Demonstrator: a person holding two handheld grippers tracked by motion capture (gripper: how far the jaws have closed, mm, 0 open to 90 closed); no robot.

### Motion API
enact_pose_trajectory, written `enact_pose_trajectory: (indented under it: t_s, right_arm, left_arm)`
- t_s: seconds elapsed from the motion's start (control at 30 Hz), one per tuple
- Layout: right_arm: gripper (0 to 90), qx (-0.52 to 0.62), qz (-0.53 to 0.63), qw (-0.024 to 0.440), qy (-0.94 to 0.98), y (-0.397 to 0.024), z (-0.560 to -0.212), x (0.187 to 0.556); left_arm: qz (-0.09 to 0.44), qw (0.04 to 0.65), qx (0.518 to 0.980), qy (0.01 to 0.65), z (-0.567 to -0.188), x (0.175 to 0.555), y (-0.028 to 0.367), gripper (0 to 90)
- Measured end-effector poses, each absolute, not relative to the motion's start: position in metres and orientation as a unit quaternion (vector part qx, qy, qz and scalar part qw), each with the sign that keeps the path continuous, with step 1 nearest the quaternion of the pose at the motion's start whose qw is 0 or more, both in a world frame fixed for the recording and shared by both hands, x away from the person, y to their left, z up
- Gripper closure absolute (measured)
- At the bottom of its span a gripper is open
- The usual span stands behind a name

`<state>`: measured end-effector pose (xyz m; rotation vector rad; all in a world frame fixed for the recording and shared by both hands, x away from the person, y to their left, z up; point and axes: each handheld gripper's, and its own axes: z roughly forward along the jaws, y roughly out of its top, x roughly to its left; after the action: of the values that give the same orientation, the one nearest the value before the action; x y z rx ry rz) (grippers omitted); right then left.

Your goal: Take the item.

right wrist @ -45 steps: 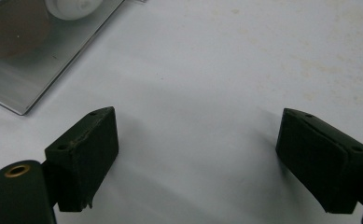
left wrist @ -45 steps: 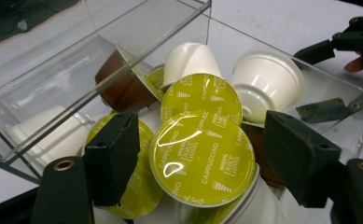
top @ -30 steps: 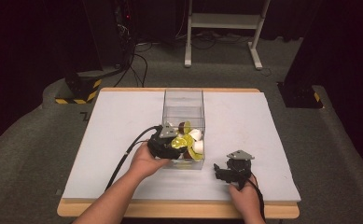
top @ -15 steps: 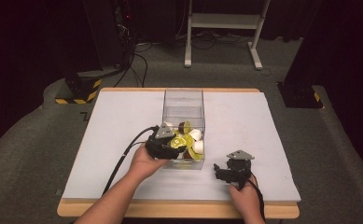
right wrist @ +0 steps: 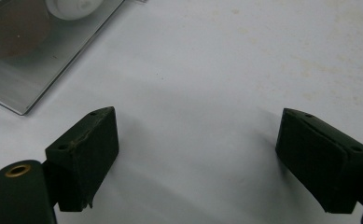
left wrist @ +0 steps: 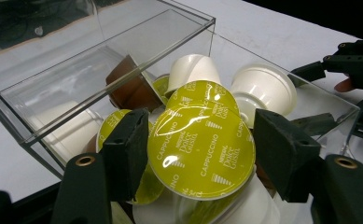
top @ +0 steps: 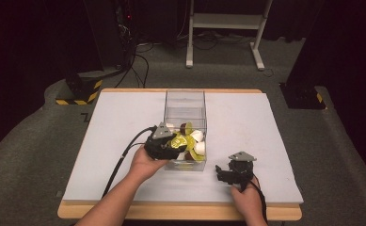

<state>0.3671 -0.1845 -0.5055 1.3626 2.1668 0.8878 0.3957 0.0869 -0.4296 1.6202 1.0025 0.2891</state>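
Left gripper view: yellow-green capsule (left wrist: 201, 140) pinched between left gripper (left wrist: 200, 149) jaws, foil lid facing camera, above clear box (left wrist: 123, 51) of capsules. Right gripper (right wrist: 198, 158) spread wide, empty, over white table (right wrist: 216, 70).

Right gripper (right wrist: 198, 158) has its black jaws spread wide over bare white table (right wrist: 226, 60), nothing between them. Corner of the clear box (right wrist: 39, 79) peeks in top left.

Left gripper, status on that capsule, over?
Left gripper jaws on a green capsule over the clear box. Right gripper open, idle on table. Capsules packed close beneath.
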Motion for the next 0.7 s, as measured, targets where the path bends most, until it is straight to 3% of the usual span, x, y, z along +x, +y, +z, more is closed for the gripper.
enact_pose_trajectory:
  t_s: [0.7]
  right_arm:
    - [13.3, 0.491, 0.32, 0.215, 0.781, -0.184, -0.505, 0.367]
  left_arm:
    - [0.134, 0.584, 0.682, 0.419, -0.417, 0.39, 0.098, 37.7]
